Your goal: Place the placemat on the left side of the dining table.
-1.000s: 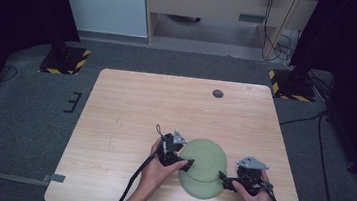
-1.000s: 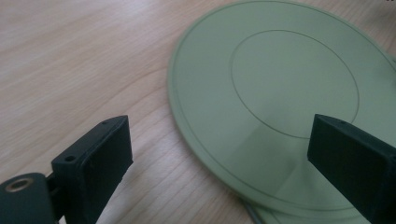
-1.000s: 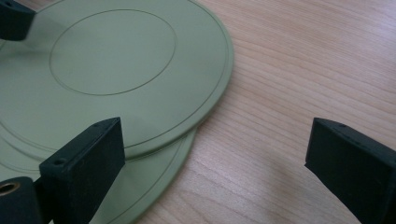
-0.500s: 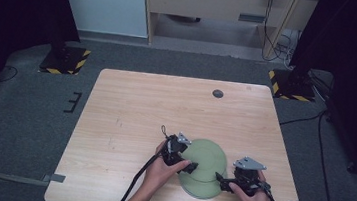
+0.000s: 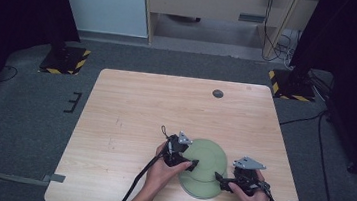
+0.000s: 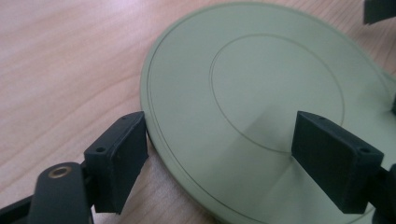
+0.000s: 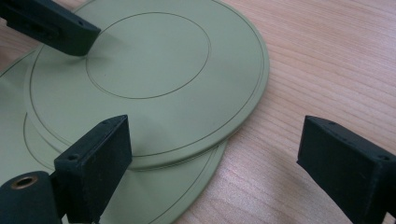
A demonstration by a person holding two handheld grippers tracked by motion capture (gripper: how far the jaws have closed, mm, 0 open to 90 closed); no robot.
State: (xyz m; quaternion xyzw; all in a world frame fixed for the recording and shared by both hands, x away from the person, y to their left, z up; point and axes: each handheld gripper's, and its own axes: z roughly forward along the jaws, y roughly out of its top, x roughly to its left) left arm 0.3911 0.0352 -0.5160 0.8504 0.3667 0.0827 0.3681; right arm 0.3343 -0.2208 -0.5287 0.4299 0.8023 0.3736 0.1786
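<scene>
left gripper (image 5: 191, 164) jaws closing yet still apart, right gripper (image 5: 218, 177) jaws wide

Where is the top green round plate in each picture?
High view: the top pale green round plate sits near the table's front edge, between the two grippers, partly over a second green plate.
Left gripper view: it spans the middle and right, its rim between the black jaws.
Right gripper view: upper left, overlapping the lower plate.
Shared landmark: the ring line on the plate's face.
</scene>
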